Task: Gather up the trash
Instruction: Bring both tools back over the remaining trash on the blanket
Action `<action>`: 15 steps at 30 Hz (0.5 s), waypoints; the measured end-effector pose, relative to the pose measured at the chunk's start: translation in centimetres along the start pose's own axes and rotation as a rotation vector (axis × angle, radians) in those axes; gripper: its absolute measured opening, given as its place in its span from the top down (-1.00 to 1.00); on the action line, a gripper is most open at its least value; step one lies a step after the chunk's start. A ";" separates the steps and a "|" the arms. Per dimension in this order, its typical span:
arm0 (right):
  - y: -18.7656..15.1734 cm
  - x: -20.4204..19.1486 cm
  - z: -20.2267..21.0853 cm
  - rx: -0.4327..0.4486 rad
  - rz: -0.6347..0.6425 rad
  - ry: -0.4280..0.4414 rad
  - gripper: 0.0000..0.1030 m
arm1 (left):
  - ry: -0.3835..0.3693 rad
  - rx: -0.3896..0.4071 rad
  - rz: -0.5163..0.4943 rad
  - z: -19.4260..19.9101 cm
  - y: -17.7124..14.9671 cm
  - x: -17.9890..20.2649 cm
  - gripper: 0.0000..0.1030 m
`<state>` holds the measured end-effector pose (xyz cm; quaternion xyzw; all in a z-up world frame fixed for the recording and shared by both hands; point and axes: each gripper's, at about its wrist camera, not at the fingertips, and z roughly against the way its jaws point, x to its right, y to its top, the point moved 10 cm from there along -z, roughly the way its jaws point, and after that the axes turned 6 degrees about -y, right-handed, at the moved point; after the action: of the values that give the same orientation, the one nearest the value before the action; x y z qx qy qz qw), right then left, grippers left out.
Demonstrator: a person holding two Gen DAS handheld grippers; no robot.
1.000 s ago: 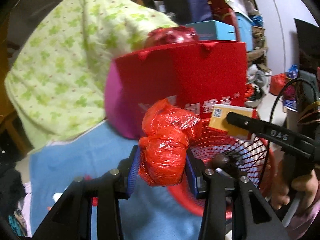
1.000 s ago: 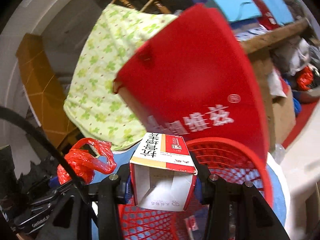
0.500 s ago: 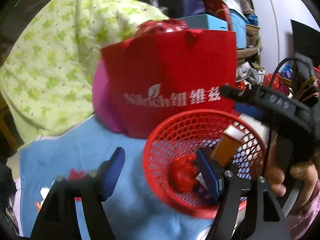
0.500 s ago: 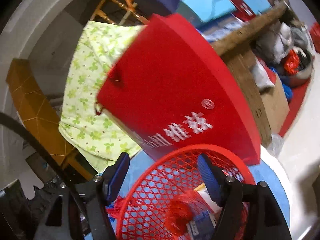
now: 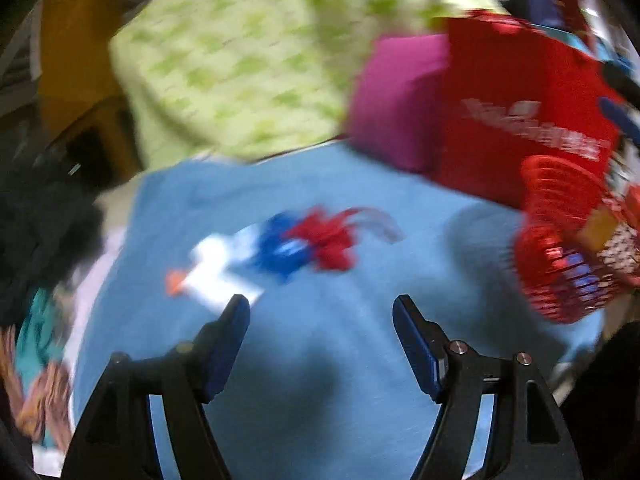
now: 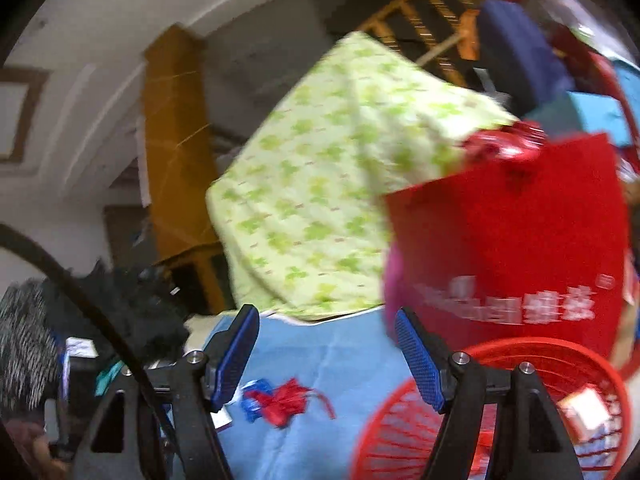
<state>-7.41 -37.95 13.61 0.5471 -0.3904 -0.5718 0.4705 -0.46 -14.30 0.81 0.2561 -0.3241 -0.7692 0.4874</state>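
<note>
My left gripper [image 5: 321,306] is open and empty above the blue cloth [image 5: 320,380]. Ahead of it lie loose scraps: a red scrap [image 5: 330,240], a blue scrap [image 5: 280,248] and a white paper piece [image 5: 218,268]. The red mesh basket [image 5: 560,240] stands at the right with a box inside it. My right gripper [image 6: 326,320] is open and empty, above the basket's [image 6: 404,420] left rim. The red scrap [image 6: 286,400] and blue scrap [image 6: 256,390] show between its fingers. A white-red box [image 6: 584,412] lies in the basket.
A red paper bag [image 6: 516,240] stands behind the basket, with a purple bag [image 5: 396,96] beside it. A green-patterned quilt [image 6: 332,184] hangs behind. Dark clothes [image 5: 40,232] pile at the left edge of the cloth.
Both grippers opened and dropped their loads, the red plastic wad and the box, into the basket. Both then swung left, away from the basket toward the scraps on the cloth.
</note>
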 end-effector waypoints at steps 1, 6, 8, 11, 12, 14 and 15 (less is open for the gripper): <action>-0.5 -1.2 -0.5 -0.014 0.016 0.021 -0.45 | 0.016 -0.006 0.021 0.0 -0.6 -1.2 -0.45; -5.0 -7.4 -4.6 -0.183 0.070 0.131 -0.45 | 0.109 -0.029 0.143 0.2 -3.3 -8.0 -0.45; -6.9 -8.7 -6.5 -0.261 0.086 0.138 -0.45 | 0.122 -0.030 0.174 0.0 -3.7 -9.5 -0.45; -10.2 -9.4 -9.8 -0.395 0.090 0.102 -0.45 | 0.114 -0.035 0.192 -0.8 -3.8 -10.4 -0.45; -11.2 -9.2 -10.8 -0.438 0.071 0.099 -0.44 | 0.109 -0.038 0.194 -1.2 -3.9 -10.6 -0.45; -13.2 -8.6 -12.9 -0.525 0.028 0.079 -0.42 | 0.091 -0.051 0.203 -2.3 -3.9 -10.8 -0.45; -14.3 -8.2 -14.1 -0.571 0.010 0.060 -0.42 | 0.082 -0.056 0.208 -2.7 -3.8 -10.8 -0.45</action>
<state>4.71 -25.48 0.61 0.4072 -0.2019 -0.6398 0.6198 3.53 -3.86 -3.00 0.2386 -0.3070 -0.7121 0.5846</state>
